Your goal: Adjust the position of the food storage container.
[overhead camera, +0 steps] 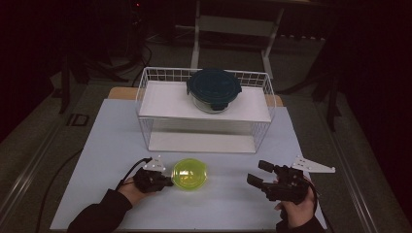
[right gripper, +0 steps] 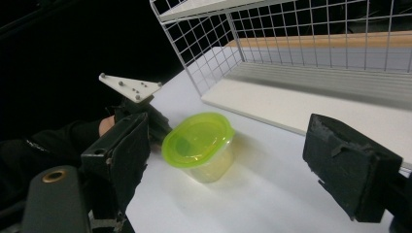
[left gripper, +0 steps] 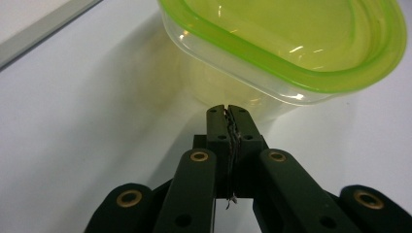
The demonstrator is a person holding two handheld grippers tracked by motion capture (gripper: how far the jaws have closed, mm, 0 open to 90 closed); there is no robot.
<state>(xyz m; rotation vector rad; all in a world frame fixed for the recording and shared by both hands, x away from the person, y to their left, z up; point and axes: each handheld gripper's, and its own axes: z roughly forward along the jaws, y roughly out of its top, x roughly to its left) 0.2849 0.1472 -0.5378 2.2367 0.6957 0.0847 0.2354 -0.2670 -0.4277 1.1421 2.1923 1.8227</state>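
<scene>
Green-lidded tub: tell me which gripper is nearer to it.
Left. The left gripper, jaws shut, has its tips at the green-lidded tub, at its left side in the high view. The right gripper, jaws open, sits well off to the tub's right.

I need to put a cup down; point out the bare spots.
Bare tabletop lies between the green-lidded clear plastic tub and the right gripper. The white wire rack's lower shelf is bare; its upper shelf is free left of the dark-lidded glass container. Crowded: left gripper against the tub.
</scene>
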